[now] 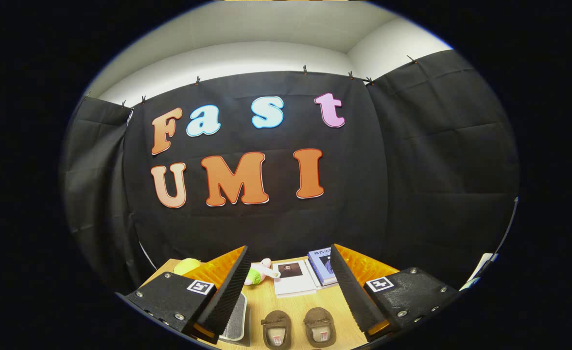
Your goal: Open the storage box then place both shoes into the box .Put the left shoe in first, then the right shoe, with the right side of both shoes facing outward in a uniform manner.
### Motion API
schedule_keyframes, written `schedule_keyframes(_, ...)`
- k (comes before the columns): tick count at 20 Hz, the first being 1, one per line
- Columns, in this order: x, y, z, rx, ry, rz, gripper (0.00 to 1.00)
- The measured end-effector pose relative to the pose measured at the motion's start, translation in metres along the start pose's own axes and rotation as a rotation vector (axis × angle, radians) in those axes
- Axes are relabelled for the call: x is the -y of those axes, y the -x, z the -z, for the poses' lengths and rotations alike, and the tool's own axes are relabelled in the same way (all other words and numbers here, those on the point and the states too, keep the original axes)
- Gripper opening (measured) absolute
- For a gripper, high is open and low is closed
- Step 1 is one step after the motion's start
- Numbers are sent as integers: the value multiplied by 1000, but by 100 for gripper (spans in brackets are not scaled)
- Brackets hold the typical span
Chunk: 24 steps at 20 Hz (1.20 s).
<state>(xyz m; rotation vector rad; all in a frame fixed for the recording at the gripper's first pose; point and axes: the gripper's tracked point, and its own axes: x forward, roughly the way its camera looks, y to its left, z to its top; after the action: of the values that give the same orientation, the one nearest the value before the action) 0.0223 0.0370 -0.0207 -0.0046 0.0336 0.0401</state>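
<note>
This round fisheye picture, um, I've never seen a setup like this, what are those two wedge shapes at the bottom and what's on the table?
The camera rides on a hand-held two-finger tool and looks forward along it. The two wedges are its ridged fingers, standing wide apart and holding nothing. Between them, on the light wooden table, sit a pair of small brown slip-on shoes, toes pointing away. Beside the left finger lies a grey-rimmed storage box, partly hidden. Further back are a white booklet, a blue book, a small green and white plush toy and a yellow-green round object.
</note>
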Motion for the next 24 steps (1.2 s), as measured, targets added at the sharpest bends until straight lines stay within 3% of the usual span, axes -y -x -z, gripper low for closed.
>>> schedule_keyframes(4,-12,-7,21,-41,-6,-43,98)
schedule_keyframes(12,-33,-23,91,-213,-136,-153,98)
schedule_keyframes(24,-84,-37,210,-504,-640,-399,98)
